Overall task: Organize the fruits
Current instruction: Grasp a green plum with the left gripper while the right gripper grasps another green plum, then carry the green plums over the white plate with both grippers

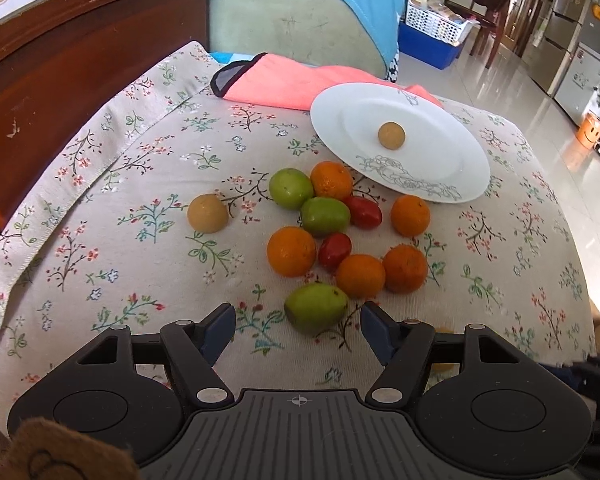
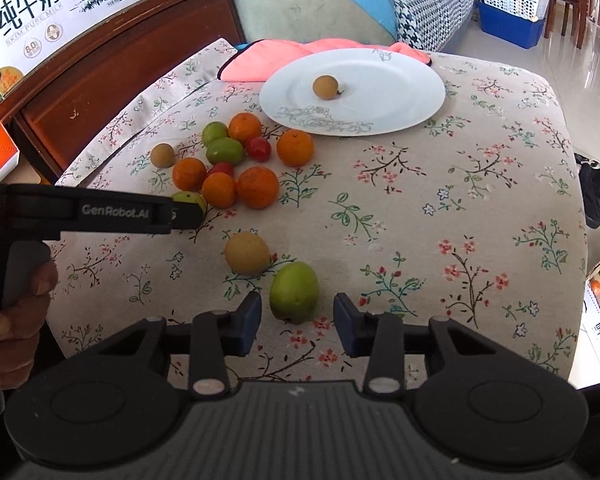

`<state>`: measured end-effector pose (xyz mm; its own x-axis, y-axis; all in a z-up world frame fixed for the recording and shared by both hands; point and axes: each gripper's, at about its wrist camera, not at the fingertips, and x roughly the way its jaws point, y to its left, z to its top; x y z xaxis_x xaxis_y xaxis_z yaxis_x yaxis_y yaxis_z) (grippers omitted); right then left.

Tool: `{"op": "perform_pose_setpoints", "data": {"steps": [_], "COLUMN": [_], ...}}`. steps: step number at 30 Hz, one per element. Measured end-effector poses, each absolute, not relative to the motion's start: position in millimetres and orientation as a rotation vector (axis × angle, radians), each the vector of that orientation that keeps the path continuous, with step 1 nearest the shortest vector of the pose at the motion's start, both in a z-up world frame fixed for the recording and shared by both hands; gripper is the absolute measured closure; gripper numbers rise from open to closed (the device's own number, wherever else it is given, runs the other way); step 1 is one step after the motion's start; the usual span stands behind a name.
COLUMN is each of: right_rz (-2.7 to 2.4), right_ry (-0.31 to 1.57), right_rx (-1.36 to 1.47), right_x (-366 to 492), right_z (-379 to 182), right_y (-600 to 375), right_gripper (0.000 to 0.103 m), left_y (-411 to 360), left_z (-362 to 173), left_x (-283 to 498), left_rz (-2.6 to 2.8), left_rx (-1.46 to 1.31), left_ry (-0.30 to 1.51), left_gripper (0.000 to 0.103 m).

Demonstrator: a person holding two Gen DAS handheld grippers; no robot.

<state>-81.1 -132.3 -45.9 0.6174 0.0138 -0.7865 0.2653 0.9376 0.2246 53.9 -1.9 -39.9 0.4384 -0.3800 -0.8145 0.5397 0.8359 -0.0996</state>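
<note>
Glossy tiled floor (image 1: 512,92), wooden chair (image 1: 490,4), daylight

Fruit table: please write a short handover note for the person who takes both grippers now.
Left gripper: jaws open on either side of the front green fruit of the pile, not touching it.
Right gripper: jaws open on either side of the stray green fruit, not touching it. A stray tan fruit lies beside it.
Done: one tan fruit is on the plate.
Left: all the rest is on the cloth: the pile of orange, red and green fruits, with one more tan fruit beside it.
</note>
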Motion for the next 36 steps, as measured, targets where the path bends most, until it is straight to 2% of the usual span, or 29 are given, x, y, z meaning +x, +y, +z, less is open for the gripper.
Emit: {"op": "perform_pose_setpoints", "data": {"steps": [8,10,12,36], "right_rz": [-0.157,-0.158,-0.16,-0.164], "right_ry": [0.888,0.884,0.881,0.786], "right_rx": [0.333,0.323,0.318,0.338], "right_x": [-77.7,-76.7,-76.2,-71.0], "right_z": [-49.0,-49.3,-49.5,-22.9], "right_y": [-132.4,-131.7,-131.6,-147.3], "right_gripper": [0.064,0.071,0.075,0.076], "left_y": [-7.8,-7.6,-7.5,-2.7], "left_z": [-45.2,-44.8,-43.8,-11.7], "left_x": [53.4,52.2,51.1,54.3], "left_rz": [-0.569,-0.577,-0.595,-0.601], "left_rx": [0.198,0.199,0.191,0.086], "left_ry": [0.936,0.929,0.929,0.857], "left_gripper": [0.046,0.061,0.069,0.069]}}
